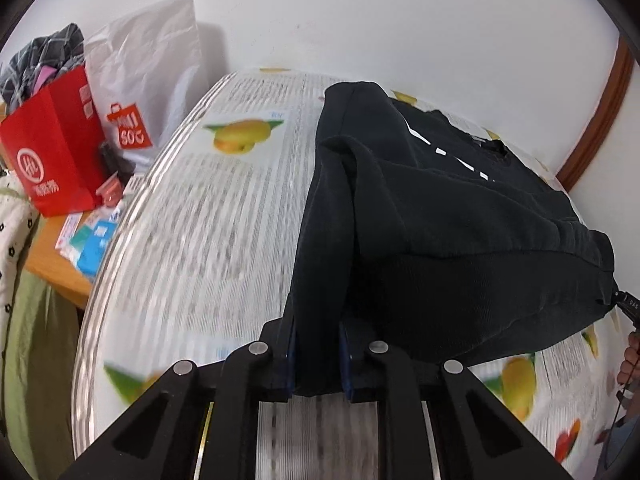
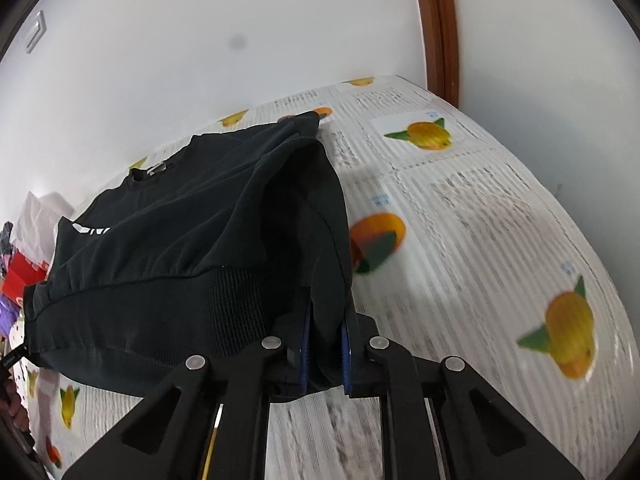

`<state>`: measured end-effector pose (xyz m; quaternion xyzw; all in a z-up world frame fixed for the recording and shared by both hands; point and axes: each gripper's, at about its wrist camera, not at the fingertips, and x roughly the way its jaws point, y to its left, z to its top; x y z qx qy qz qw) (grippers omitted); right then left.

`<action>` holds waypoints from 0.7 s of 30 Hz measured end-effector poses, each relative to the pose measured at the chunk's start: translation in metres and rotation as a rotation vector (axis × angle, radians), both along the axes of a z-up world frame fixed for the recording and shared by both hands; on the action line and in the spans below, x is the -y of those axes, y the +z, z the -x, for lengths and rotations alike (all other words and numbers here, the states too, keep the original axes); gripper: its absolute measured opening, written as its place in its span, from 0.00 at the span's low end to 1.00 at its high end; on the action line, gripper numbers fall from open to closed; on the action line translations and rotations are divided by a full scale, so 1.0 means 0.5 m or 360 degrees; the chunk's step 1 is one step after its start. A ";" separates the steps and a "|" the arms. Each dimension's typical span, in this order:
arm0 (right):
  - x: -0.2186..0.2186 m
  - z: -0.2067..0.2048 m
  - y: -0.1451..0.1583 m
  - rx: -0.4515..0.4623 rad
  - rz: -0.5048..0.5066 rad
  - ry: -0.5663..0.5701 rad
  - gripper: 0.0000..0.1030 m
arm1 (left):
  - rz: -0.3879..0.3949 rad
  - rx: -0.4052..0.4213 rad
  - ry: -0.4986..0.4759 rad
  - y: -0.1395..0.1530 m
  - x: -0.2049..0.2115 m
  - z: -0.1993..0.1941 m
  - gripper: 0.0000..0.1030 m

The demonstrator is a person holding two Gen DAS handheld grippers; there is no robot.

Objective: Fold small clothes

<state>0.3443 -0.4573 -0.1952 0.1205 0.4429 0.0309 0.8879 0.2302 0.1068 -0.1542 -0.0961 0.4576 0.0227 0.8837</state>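
your left gripper (image 1: pixel 318 354) and right gripper (image 2: pixel 325 354) each pinch the hem of the black cotton sweatshirt (image 1: pixel 440 216), frame centre, above the fruit-printed tablecloth (image 1: pixel 208 216).

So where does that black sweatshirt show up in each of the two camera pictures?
Left wrist view: the black sweatshirt fills the centre and right, its lower left corner pinched in the left gripper.
Right wrist view: it fills the centre and left, its lower right corner pinched in the right gripper.
Shared landmark: the white lettering on its front, and the fruit-print tablecloth beneath.
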 end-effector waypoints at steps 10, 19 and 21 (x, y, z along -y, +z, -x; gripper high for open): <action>0.012 0.127 0.006 -0.0004 0.0080 0.0026 0.11 | -0.0021 -0.0011 -0.0013 0.012 0.018 0.141 0.15; 0.017 0.203 0.016 -0.0008 0.0154 0.0020 0.15 | 0.0006 -0.0037 -0.0006 0.011 0.023 0.194 0.17; 0.016 0.211 0.023 -0.0006 0.0183 0.0010 0.19 | 0.0015 -0.0047 0.0005 0.014 0.022 0.197 0.18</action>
